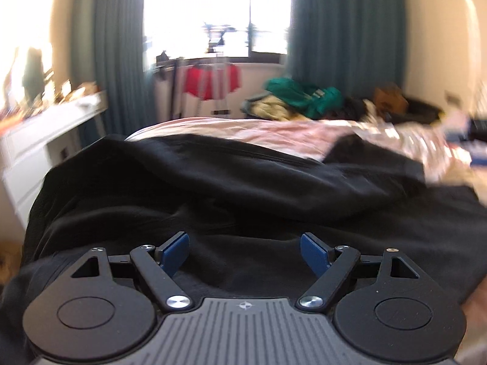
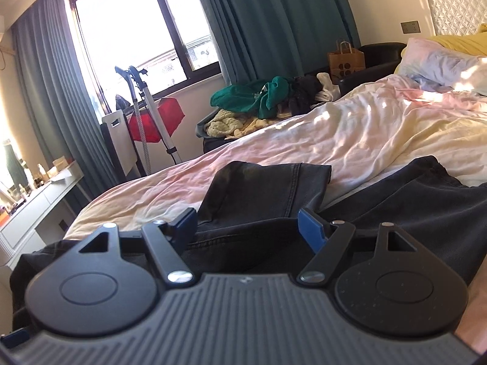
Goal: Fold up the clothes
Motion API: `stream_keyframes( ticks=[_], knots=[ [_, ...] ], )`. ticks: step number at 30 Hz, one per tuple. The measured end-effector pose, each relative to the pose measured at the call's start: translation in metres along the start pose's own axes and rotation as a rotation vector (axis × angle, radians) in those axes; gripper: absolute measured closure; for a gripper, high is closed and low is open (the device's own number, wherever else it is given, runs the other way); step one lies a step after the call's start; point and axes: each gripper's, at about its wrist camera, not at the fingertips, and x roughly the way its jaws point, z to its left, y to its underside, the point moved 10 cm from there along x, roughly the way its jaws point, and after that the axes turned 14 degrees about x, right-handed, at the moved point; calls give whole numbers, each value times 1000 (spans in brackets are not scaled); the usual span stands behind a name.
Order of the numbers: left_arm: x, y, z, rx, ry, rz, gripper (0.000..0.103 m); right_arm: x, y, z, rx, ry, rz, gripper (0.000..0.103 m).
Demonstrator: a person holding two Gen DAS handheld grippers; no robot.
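A black garment [image 1: 213,182] lies rumpled across the near part of the bed in the left wrist view. My left gripper [image 1: 245,251] is open just above it, its blue pads [image 1: 175,251] wide apart with nothing between them. In the right wrist view dark washed-black jeans [image 2: 264,188] lie on the bed, one part folded up into a raised flap. My right gripper [image 2: 248,228] is open low over the jeans, with its blue pads [image 2: 309,228] on either side of the fabric and not closed on it.
The bed has a pale pink and cream sheet [image 2: 334,133] and pillows [image 2: 441,60] at the far right. A pile of green and yellow clothes [image 2: 258,97] lies beyond the bed. A white dresser [image 2: 39,200] stands at the left, a red item on a rack [image 2: 155,115] by the window.
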Motion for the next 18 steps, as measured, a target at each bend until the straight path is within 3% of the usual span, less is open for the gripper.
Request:
stream_keyframes(
  ticks=[4, 9, 14, 18],
  knots=[
    [21, -21, -29, 132, 38, -24, 16, 0, -9, -13, 41, 30, -22, 27],
    [68, -62, -72, 189, 148, -37, 14, 0, -30, -44, 111, 113, -68, 27],
    [136, -119, -127, 219, 199, -20, 14, 6, -41, -84, 247, 171, -83, 27],
    [182, -163, -181, 252, 259, -52, 6, 14, -43, -110, 336, 208, -90, 27]
  ],
)
